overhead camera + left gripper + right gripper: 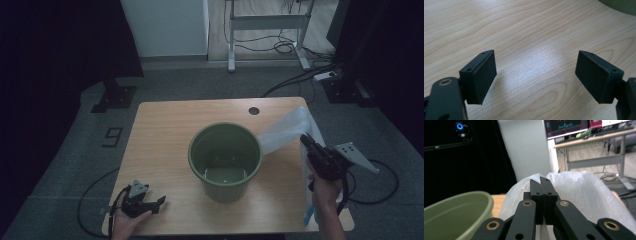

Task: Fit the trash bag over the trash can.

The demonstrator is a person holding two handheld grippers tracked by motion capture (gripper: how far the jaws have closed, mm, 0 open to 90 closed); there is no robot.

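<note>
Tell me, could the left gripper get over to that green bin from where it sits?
Probably yes. The left gripper rests open near the table's front corner, and bare wooden table lies between it and the green bin.

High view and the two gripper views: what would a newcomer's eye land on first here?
The green bin standing open at the middle of the wooden table. Next, the white plastic bag right of it, pinched in the right gripper. The left gripper rests open at the near left corner.
</note>
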